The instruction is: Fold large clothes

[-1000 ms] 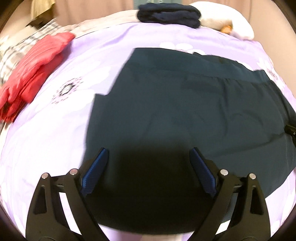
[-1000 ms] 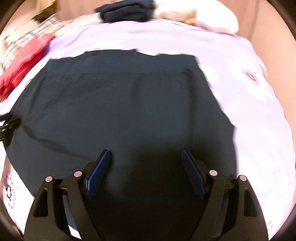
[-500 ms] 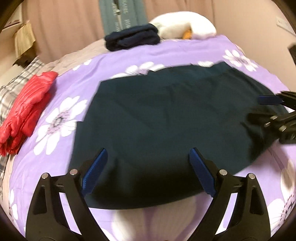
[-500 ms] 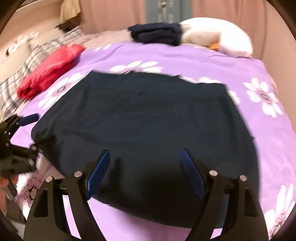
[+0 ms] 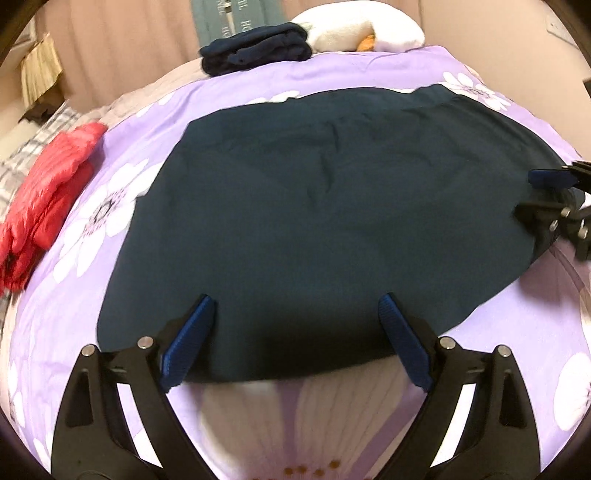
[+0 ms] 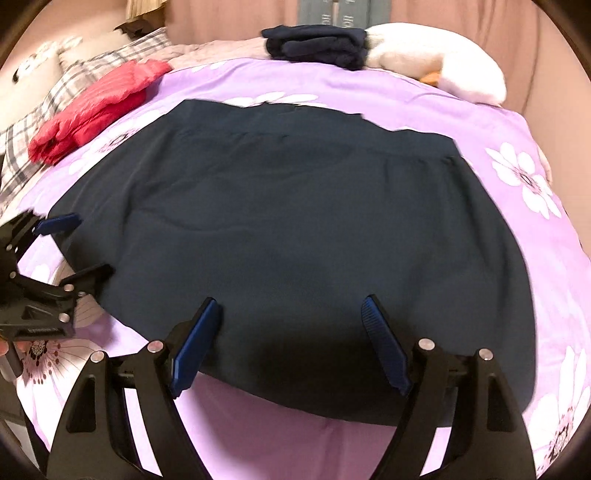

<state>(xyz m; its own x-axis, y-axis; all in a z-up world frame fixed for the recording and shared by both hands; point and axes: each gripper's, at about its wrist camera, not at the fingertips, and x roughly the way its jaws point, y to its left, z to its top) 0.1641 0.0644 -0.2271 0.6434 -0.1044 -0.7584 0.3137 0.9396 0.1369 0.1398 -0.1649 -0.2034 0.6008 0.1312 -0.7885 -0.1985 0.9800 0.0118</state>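
Observation:
A large dark teal garment [image 5: 325, 221] lies spread flat on the purple flowered bedspread [image 5: 303, 417]; it also shows in the right wrist view [image 6: 303, 236]. My left gripper [image 5: 295, 306] is open and empty, held above the garment's near hem. My right gripper [image 6: 291, 306] is open and empty above the same hem, further right. The right gripper shows at the right edge of the left wrist view [image 5: 546, 192]. The left gripper shows at the left edge of the right wrist view [image 6: 74, 243].
A red puffy jacket [image 5: 44, 184] lies at the bed's left side on a plaid pillow [image 6: 55, 96]. A folded navy garment [image 5: 255, 48] and a white pillow [image 5: 362, 26] sit at the far end. Curtains hang behind.
Both grippers have pulled back and up from low over the garment. The whole garment and its near hem have come into view. The jaws stay open.

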